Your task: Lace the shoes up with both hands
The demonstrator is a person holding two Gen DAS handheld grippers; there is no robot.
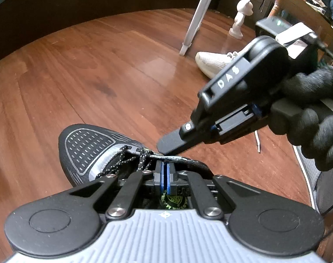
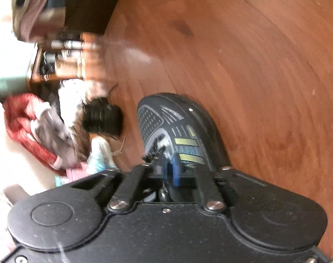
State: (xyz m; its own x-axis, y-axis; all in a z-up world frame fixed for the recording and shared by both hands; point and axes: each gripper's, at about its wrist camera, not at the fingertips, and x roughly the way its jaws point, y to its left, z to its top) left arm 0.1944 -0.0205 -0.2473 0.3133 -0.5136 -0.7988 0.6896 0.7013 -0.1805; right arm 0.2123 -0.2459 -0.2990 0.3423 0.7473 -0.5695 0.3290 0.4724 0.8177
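While the black and grey shoe (image 1: pixel 89 151) sits on the wooden floor (image 1: pixel 100 65) with its toe pointing away from you, both of your tools are working at the top of its lacing. Your left gripper (image 1: pixel 165 171) has its blue pads pressed together right at the shoe's tongue, beside the speckled black lace (image 1: pixel 142 160); whether a strand is actually caught between them is hidden, so you cannot count on it. Your right gripper (image 1: pixel 164 148), held in a black-gloved hand (image 1: pixel 315 120), comes in from the right with its fingers also closed, tips just over the upper eyelets; its own view is blurred and shows no lace clearly pinched. By the look of it you are mid-lacing, at the upper rows. Next you likely need to confirm a real hold on a lace end, then draw it through the next eyelet while the other tool steadies the shoe.
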